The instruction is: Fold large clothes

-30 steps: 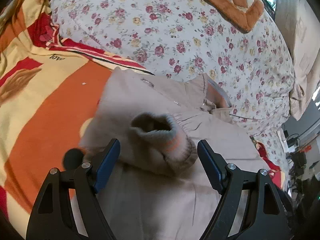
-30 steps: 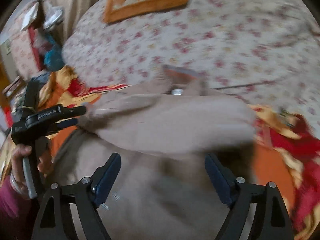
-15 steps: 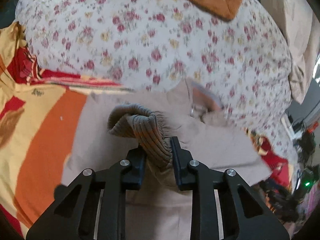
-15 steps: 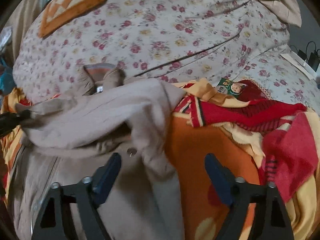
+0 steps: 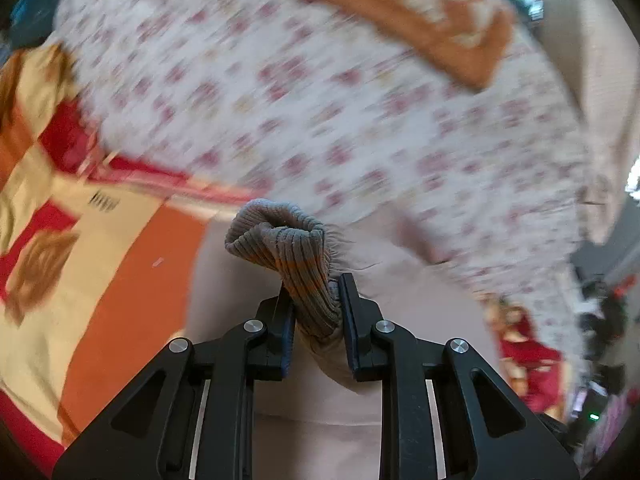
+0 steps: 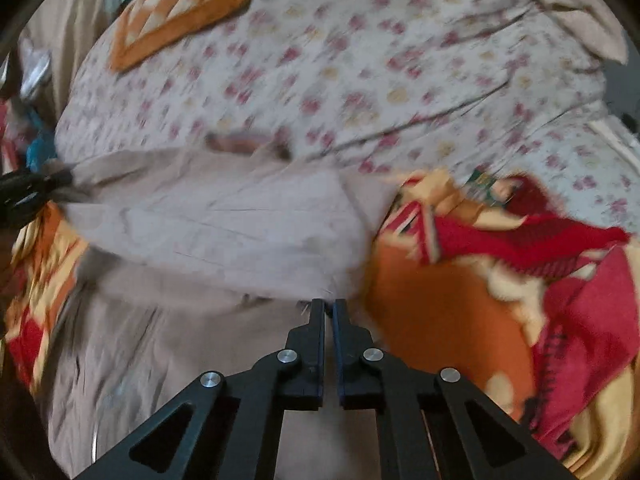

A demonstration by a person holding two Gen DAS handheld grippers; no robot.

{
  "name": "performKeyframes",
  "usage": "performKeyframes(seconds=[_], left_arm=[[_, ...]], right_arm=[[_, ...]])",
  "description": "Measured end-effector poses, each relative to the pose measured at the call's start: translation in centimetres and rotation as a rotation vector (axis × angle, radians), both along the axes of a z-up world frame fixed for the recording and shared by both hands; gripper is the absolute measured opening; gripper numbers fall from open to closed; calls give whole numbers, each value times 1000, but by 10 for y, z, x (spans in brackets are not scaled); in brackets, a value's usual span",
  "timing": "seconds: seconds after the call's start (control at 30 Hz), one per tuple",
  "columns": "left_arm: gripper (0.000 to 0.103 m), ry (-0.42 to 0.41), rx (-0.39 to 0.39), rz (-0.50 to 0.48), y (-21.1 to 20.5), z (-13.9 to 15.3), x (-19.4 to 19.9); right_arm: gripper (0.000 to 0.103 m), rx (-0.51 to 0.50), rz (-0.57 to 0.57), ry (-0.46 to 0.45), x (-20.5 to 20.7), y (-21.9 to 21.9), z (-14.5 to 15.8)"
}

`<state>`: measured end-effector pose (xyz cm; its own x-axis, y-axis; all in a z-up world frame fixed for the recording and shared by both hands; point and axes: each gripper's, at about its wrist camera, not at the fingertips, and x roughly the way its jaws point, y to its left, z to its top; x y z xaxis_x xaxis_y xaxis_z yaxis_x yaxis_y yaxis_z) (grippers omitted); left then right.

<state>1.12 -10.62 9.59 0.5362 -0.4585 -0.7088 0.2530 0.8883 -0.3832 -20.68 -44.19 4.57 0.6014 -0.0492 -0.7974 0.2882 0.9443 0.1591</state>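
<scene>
Clamping the ribbed cuff of a beige jacket, the left hand-held gripper is closing on it above the bed's orange blanket; the right hand-held gripper, jaws together, pinches the jacket's edge beside a floral quilt

Materials and surface finish

Jacket: smooth matt beige woven cloth; its cuff is coarse ribbed knit. Blanket: soft, fuzzy pile. Floral quilt: matt printed cotton. Left gripper: matt black plastic, bright metal rivets.
</scene>
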Motion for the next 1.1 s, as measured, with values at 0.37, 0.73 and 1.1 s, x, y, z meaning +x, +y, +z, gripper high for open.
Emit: performKeyframes(seconds=[0.37, 0.73, 1.1], left_arm=[[64, 11, 25, 128, 37, -16, 4], [64, 43, 324, 88, -11, -68, 24], [67, 98, 267, 74, -2, -84, 27]], right_arm=[[62, 65, -42, -68, -11, 2, 31], [45, -30, -53, 1, 65, 2, -7], [45, -19, -115, 55, 39, -25, -21]])
